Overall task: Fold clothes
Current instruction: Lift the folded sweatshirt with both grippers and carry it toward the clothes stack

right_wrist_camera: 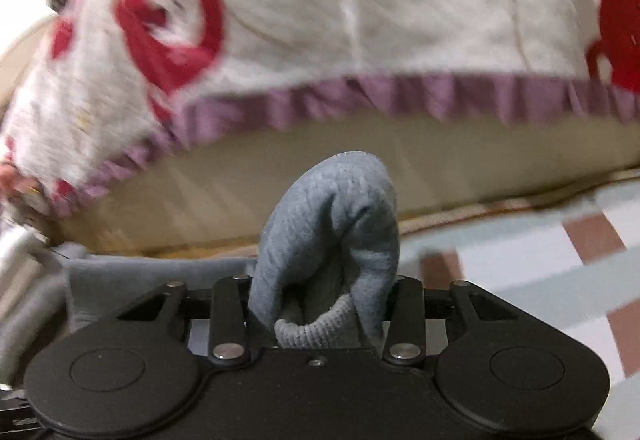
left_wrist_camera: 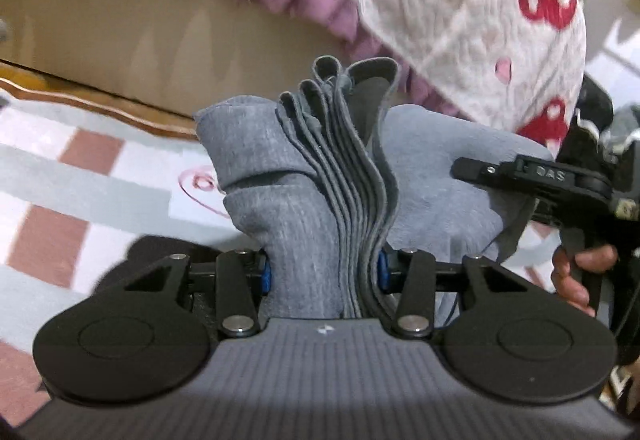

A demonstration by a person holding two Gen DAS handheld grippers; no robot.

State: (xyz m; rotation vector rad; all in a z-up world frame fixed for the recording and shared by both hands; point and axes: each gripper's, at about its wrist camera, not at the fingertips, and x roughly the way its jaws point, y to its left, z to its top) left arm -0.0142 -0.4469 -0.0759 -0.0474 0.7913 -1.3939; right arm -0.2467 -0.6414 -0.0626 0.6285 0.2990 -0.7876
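A quilted cream bedspread (left_wrist_camera: 460, 19) with red heart shapes and a purple ruffled hem hangs above a checked blanket (left_wrist_camera: 80, 175). Between them, the grey knit garment (left_wrist_camera: 304, 207) is bunched into stacked pleats inside the left gripper (left_wrist_camera: 322, 274), clamped tight. The right gripper (right_wrist_camera: 324, 304) pinches a rolled ribbed fold.

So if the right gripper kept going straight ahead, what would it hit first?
Past the grey garment that the right gripper clamps, probably the beige bed side under the quilt; depth is unclear.
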